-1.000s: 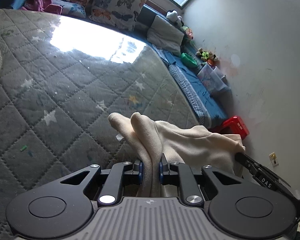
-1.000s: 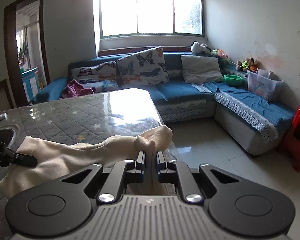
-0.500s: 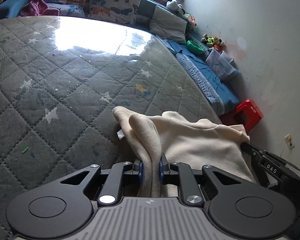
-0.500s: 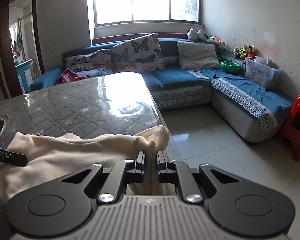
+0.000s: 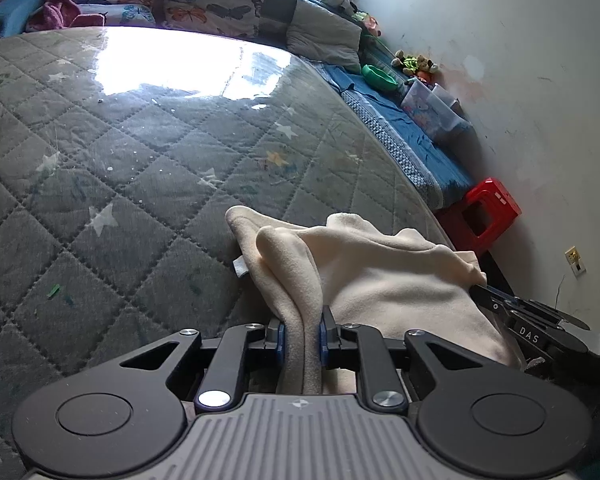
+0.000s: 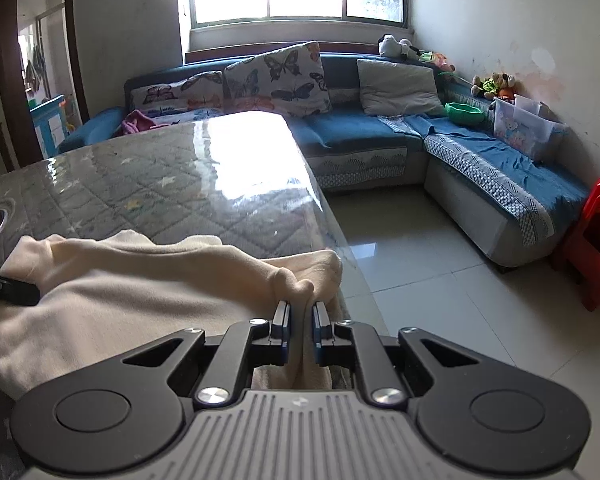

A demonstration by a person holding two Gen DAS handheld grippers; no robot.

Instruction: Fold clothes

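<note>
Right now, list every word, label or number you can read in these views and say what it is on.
"DAS": white letters on the right gripper, seen in the left wrist view.
White tag on the cream garment: no print readable.
Picture on the clear storage box: too small to read.

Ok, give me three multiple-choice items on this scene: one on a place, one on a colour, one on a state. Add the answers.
1. Where does the garment lie?
A. on the sofa
B. near the table's edge
C. on the floor

2. What colour is the stool?
A. red
B. green
C. white

3. How is the left gripper?
A. open, empty
B. shut on the garment
C. out of view

Answers:
1 B: the cloth rests on the quilted tabletop beside its floor-side edge.
2 A: it stands red by the wall.
3 B: its fingers pinch a cream fold; the right gripper does likewise.
</note>
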